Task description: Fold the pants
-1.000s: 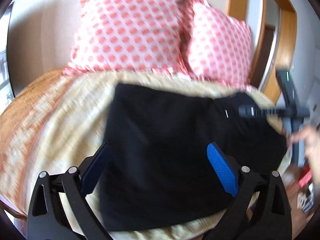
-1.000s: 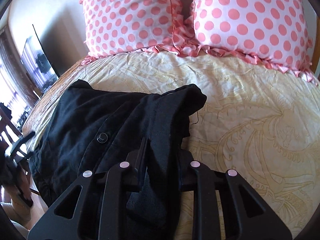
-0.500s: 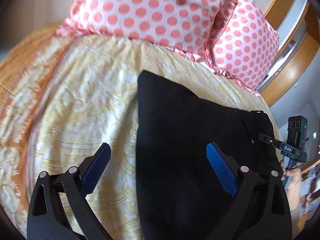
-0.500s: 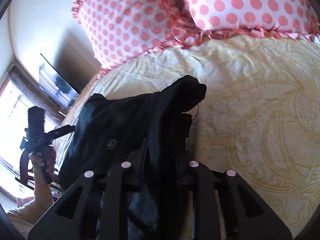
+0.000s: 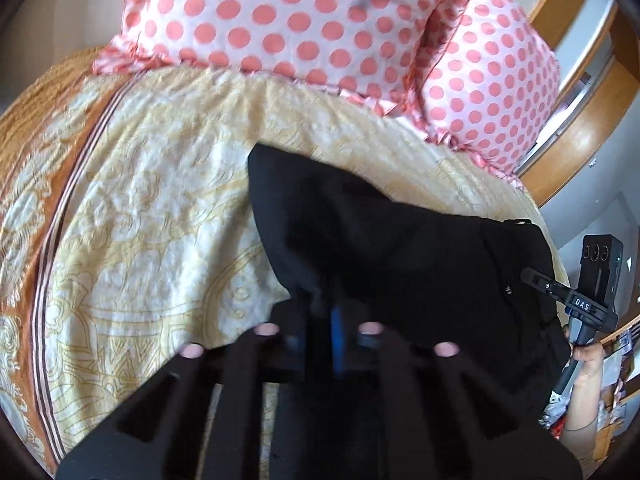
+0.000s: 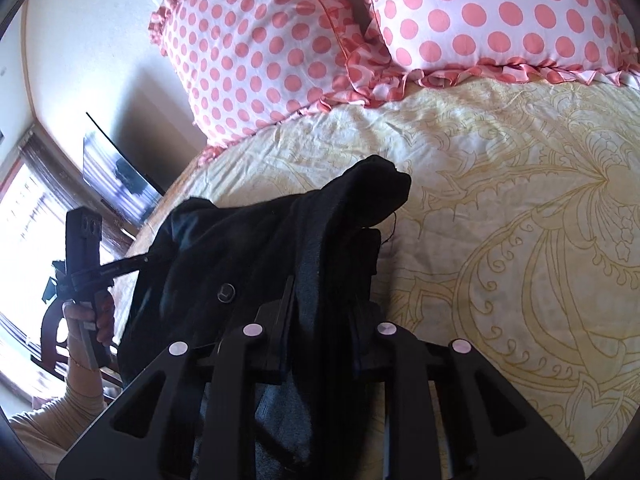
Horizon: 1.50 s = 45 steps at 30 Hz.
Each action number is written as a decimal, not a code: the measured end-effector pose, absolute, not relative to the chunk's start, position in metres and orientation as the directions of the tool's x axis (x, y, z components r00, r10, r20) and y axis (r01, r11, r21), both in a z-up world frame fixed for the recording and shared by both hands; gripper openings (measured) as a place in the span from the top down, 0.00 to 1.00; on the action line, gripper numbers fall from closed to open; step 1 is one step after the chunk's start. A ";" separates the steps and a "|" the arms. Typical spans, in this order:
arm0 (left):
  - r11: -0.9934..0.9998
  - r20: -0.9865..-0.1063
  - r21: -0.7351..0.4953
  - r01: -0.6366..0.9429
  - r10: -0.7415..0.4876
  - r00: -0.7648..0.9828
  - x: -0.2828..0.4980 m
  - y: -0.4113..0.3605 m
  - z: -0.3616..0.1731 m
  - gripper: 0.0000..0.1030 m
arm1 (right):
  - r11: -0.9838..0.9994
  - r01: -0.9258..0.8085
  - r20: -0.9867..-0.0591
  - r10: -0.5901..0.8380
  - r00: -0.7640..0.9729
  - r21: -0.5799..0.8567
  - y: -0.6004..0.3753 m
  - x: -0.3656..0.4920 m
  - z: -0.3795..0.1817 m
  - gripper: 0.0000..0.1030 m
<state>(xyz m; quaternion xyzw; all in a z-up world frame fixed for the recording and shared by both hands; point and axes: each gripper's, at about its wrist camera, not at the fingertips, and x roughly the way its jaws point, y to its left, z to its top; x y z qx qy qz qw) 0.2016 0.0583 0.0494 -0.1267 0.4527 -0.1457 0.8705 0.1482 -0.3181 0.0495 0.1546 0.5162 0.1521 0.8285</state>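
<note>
On the far left of the left wrist view, the bedspread runs in pale yellow with an orange patterned border along the bed's edge. Toward the middle, the black pants lie on that spread, one corner reaching up toward the two pink polka-dot pillows at the head of the bed. The left gripper sits at the near edge of the pants; its jaws have just been closing and now stand pressed together on a fold of the black fabric, with a strip of blue pad showing between them. Farther right in the same view, the right gripper shows from the side at the pants' far end, with the person's right hand below it, and a curved wooden frame rises behind. In the right wrist view, a window and a dark screen fill the left edge, and the person's left hand grips its tool beside the pants. In the middle, the pants bunch up into a raised hump with a dark button showing, and the right gripper's jaws stand narrow, clamped on a thick band of the fabric. To the right, the bedspread lies bare and smooth.
</note>
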 end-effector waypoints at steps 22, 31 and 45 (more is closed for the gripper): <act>0.978 -0.714 -0.195 0.069 -0.190 0.674 0.311 0.058 0.080 0.97 | 0.956 -0.043 -0.847 0.277 0.453 0.289 -0.303 0.275 0.037 0.81; 0.993 -0.759 -0.115 0.031 -0.108 0.642 0.320 0.052 0.054 0.80 | 0.999 0.012 -0.900 0.043 0.434 0.053 -0.293 0.268 0.027 0.42; 0.970 -0.676 -0.084 0.230 -0.225 0.702 0.182 -0.001 0.076 0.34 | 0.955 -0.233 -0.847 -0.031 0.530 -0.181 -0.208 0.174 0.061 0.35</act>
